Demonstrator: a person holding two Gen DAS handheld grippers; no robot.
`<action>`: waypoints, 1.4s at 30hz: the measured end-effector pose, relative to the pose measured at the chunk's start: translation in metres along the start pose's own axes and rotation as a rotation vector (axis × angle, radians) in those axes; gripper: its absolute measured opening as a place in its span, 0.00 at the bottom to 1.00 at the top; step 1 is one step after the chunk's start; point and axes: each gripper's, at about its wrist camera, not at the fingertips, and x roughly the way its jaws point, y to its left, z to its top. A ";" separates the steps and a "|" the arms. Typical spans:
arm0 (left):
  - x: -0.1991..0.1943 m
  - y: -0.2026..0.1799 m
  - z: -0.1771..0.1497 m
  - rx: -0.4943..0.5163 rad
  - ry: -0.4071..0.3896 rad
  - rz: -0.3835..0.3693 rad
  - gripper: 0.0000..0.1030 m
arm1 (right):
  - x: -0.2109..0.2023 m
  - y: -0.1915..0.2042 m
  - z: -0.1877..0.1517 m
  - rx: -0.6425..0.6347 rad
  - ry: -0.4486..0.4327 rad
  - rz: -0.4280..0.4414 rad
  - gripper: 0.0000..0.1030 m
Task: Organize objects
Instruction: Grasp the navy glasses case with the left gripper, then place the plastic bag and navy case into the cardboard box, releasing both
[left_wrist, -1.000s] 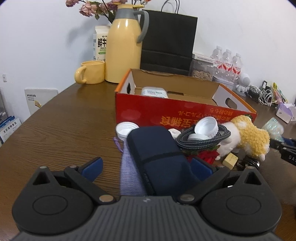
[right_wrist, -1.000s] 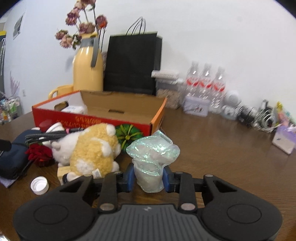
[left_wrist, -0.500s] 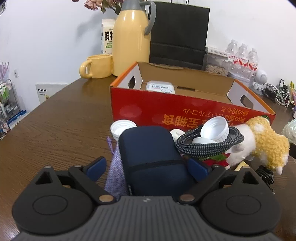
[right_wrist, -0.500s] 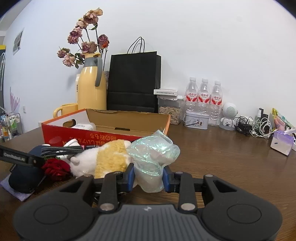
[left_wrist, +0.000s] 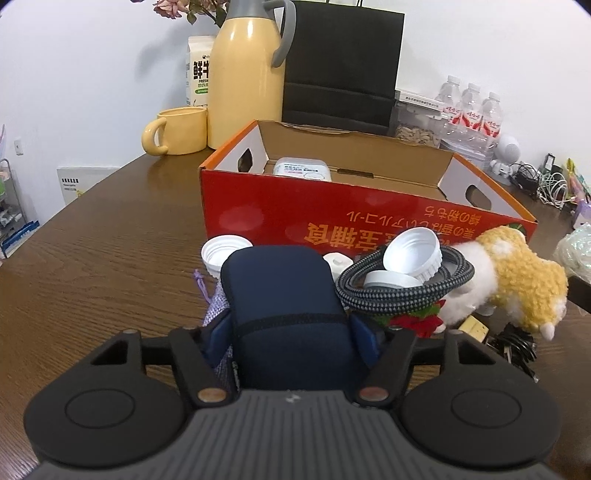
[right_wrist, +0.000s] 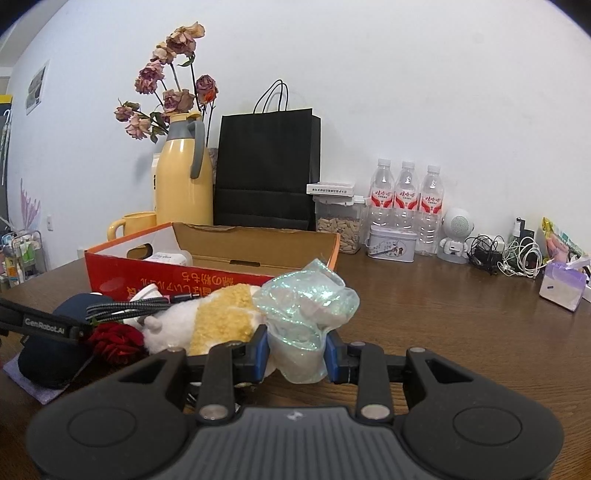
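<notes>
in the left wrist view our left gripper (left_wrist: 290, 334) has just been closing, and its blue pads now sit against both sides of the dark blue pouch (left_wrist: 284, 295) low in the middle of the frame. the pouch lies on a lilac cloth (left_wrist: 216, 308) at its left edge, so we judge the cloth could snag and come up with it. just right of the pouch a coiled cable (left_wrist: 406, 286) holds white caps (left_wrist: 412, 249), and a careless lift could tip them out. behind stands the red box (left_wrist: 332, 218), likely where things go, with a white case (left_wrist: 301, 170) already inside. its near wall stands in the way, so the pouch must go up and over. in the right wrist view our right gripper (right_wrist: 297, 354) sits narrow, clamped on a shiny crumpled bag (right_wrist: 306, 314) at centre, with a plush toy (right_wrist: 207, 317) touching its left side.
</notes>
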 end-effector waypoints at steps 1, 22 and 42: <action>-0.001 0.002 0.000 -0.001 0.001 -0.005 0.65 | 0.000 0.000 0.000 0.000 -0.001 -0.001 0.28; -0.053 0.022 0.050 0.042 -0.160 -0.128 0.64 | -0.003 0.007 0.022 -0.021 -0.046 0.012 0.28; 0.066 -0.048 0.148 0.115 -0.155 -0.229 0.64 | 0.123 0.027 0.104 0.004 0.020 0.055 0.28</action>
